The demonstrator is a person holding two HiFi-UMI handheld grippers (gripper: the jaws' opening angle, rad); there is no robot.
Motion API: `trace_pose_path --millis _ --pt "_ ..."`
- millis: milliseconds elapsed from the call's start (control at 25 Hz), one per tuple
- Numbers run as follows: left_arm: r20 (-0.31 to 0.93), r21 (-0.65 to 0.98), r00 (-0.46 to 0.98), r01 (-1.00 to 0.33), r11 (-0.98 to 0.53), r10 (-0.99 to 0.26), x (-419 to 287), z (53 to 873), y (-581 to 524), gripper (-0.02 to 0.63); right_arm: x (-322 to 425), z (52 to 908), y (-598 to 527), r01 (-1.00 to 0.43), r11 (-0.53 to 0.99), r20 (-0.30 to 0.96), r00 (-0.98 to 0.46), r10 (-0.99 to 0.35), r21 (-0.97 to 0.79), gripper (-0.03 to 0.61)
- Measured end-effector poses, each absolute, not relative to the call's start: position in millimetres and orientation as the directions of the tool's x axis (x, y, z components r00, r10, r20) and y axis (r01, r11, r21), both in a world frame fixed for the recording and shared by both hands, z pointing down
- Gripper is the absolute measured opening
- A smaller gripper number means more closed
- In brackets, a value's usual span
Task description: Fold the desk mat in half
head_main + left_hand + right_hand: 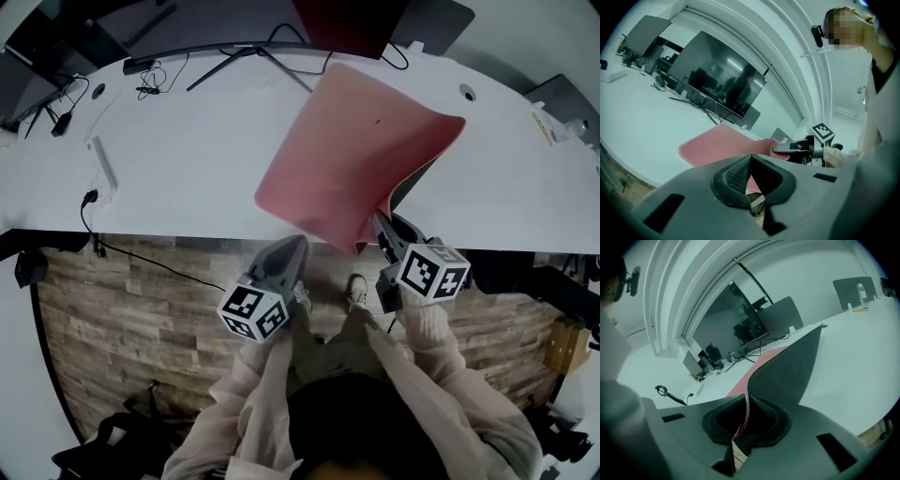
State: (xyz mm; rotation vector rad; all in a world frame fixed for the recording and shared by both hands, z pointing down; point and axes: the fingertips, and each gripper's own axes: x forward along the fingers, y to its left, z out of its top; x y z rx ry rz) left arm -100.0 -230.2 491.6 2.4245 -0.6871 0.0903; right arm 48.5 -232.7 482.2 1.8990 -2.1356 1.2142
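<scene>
Head view — desk mat (342, 155) diagonal, right tool (381, 227) clamps raised corner

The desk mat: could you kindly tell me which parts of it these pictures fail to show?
Head view: the desk mat's gripped corner, under the right gripper.
Left gripper view: its near edge, behind the left gripper's body.
Right gripper view: its pink top, mostly behind its raised dark underside.

White desk (187, 159), monitor (717, 79) along far edge, cables (150, 75) at far left, white bar (101, 161) near left edge. Bottle (860, 288) far off on desk. Below, wood floor (141, 309); box (567, 342) at right.
</scene>
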Motion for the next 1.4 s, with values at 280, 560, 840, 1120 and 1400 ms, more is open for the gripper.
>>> trace_pose_path --millis 280,560,840,1120,1400 --pt "0.220 0.536 0.838 -0.531 -0.656 -0.499 -117.9 490.2 -235.9 0.026 13.2 485.1 -263.6 -0.860 0.061 0.524 -0.363 -0.771 -0.507 0.037" --pt "0.221 0.530 0.804 -0.574 -0.624 -0.552 -138.4 490.1 -242.3 0.026 -19.7 495.9 -284.3 -0.854 0.139 0.567 -0.445 -0.693 -0.500 0.041" --pt "0.221 0.525 0.771 -0.610 -0.593 -0.597 -154.7 488.5 -249.3 0.026 -59.5 502.2 -286.0 -0.820 0.247 0.594 -0.550 -0.587 -0.516 0.044" --pt "0.229 0.523 0.740 -0.642 -0.561 -0.632 -169.1 489.9 -252.0 0.026 -85.7 516.6 -270.2 -0.799 0.318 0.629 -0.599 -0.495 -0.510 0.046" --pt "0.235 0.527 0.714 -0.664 -0.530 -0.660 -177.2 493.7 -249.4 0.026 -98.6 521.7 -255.9 -0.784 0.381 0.654 -0.620 -0.434 -0.490 0.046"
